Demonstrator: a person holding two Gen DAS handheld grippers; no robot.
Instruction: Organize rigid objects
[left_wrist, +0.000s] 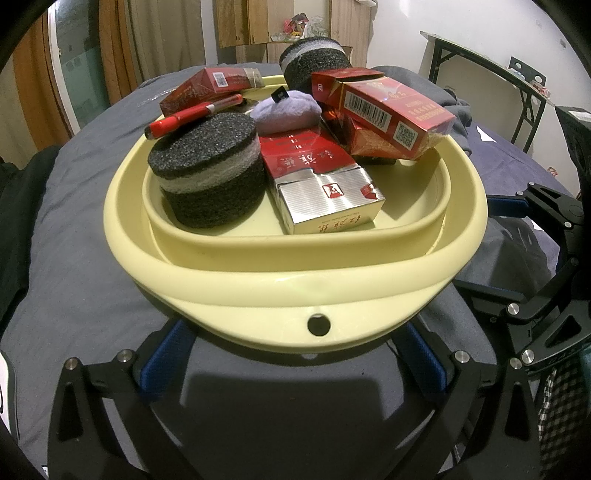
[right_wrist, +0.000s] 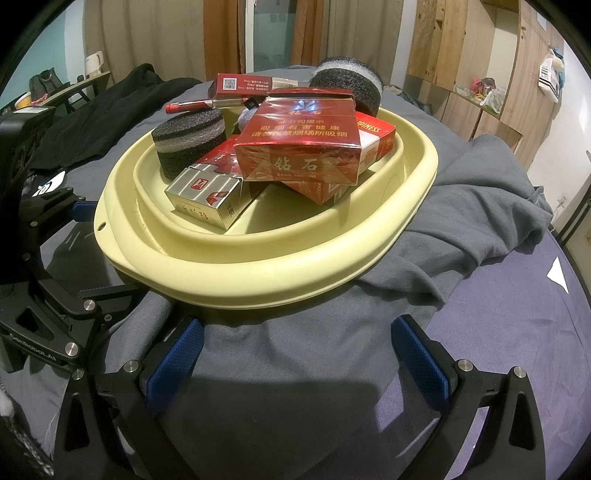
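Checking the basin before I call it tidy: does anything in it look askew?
Yes. The top red carton lies tilted across other packs, and the red pen sits slanted on the near black foam disc, one end overhanging.

Wooden cabinets (right_wrist: 480, 74), orange curtains (right_wrist: 221, 37), white wall (left_wrist: 399, 22), grey bedding (right_wrist: 480, 206).

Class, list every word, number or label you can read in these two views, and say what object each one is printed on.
"20": corner of the opened red pack.
"钻石": front of the top red carton.
"吸烟有害健康": the same carton's upper face.
"PPINESS", partly cut off: red pack underneath.
Barcode digits and QR codes on the red cartons: too small to read.
Red script on the silver pack: too blurred.
Lettering on the left gripper: too blurred.
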